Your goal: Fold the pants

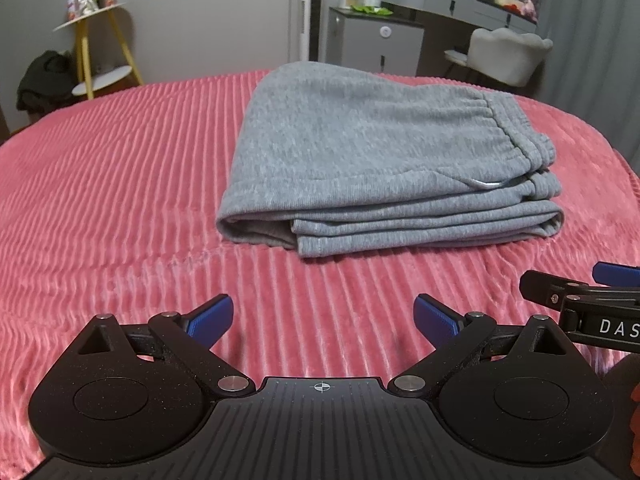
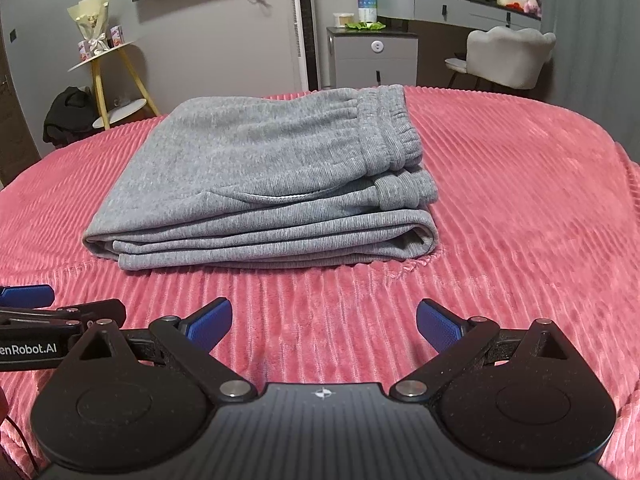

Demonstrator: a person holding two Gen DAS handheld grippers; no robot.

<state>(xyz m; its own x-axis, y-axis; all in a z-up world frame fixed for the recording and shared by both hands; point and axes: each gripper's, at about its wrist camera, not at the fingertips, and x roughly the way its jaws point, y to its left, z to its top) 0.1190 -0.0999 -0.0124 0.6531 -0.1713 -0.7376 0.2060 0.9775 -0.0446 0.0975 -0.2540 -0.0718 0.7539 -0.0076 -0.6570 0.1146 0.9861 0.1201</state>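
Note:
Grey sweatpants (image 1: pixel 360 152) lie folded into a thick stack on the pink ribbed bedspread (image 1: pixel 120 200), waistband to the right. In the right wrist view the same pants (image 2: pixel 256 184) sit centre-left, their layered edges facing me. My left gripper (image 1: pixel 323 318) hovers over the blanket short of the stack, open and holding nothing. My right gripper (image 2: pixel 324 322) is also open and holds nothing, a little back from the stack's near edge. Each gripper shows at the other view's side edge: the right one (image 1: pixel 592 300), the left one (image 2: pixel 40 312).
Beyond the bed stand a yellow-legged side table with a bouquet (image 2: pixel 100 52), a dark bag on the floor (image 2: pixel 66 116), a grey cabinet (image 2: pixel 372 56), a vanity desk with a mirror (image 2: pixel 460 4) and a white chair (image 2: pixel 508 56). Pink blanket (image 2: pixel 520 184) stretches right of the pants.

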